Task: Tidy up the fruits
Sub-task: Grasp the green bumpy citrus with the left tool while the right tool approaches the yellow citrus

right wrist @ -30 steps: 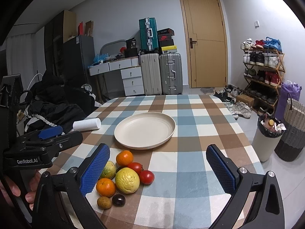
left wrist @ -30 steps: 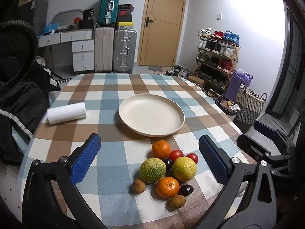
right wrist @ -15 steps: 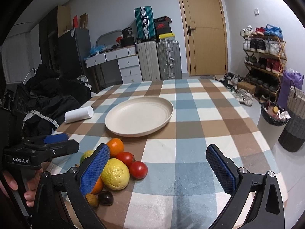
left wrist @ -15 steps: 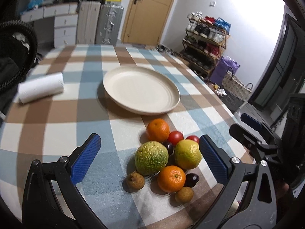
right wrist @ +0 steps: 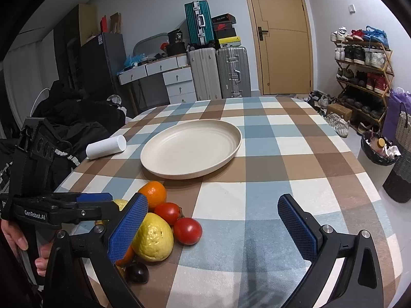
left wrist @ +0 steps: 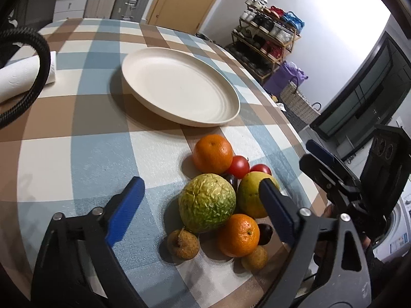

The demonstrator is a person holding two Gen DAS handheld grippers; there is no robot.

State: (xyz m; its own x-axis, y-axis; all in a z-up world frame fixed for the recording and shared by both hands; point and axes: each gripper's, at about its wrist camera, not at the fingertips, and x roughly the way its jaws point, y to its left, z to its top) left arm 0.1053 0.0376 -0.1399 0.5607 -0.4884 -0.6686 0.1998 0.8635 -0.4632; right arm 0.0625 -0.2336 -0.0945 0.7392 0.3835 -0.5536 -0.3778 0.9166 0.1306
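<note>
A: Nearest the left wrist camera?

B: Left gripper (left wrist: 203, 209), fingers spread wide, grasping nothing. Poised over the fruit pile (left wrist: 221, 195), the wrinkled green fruit (left wrist: 207, 202) between the blue pads.

A: Content of the pile?

B: Clustered on the checked tablecloth (left wrist: 77, 154), mostly touching. Brown longan (left wrist: 183, 243) at 7 o'clock of the green fruit, orange (left wrist: 237, 234) at 5 o'clock. Second longan (left wrist: 254, 258) nearest the table edge, dark plum (left wrist: 265, 230) beside that orange. Yellow-green citrus (left wrist: 250, 196) at 3 o'clock, partly behind the right-hand pad. Second orange (left wrist: 212, 154) at 12 o'clock; two tomatoes (left wrist: 239, 166) at 1 o'clock.

A: Right side?

B: Right gripper (right wrist: 213, 227), likewise released and empty, poised above bare cloth at 3 o'clock of the pile. Left-hand pad overlapping the citrus in that view. Contact impossible to judge.

A: Farther out?

B: Cream plate (left wrist: 179, 92), empty, just beyond the pile at 12 o'clock, apart from the nearest orange. Paper towel roll (left wrist: 23, 77) lying on its side at 9 o'clock of the plate. A hand (right wrist: 15, 238) on the left gripper's handle at the right camera's far left edge.

A: Background?

B: Suitcases (right wrist: 218, 71), door (right wrist: 282, 33) and shoe rack (right wrist: 364, 77) beyond the table.
</note>
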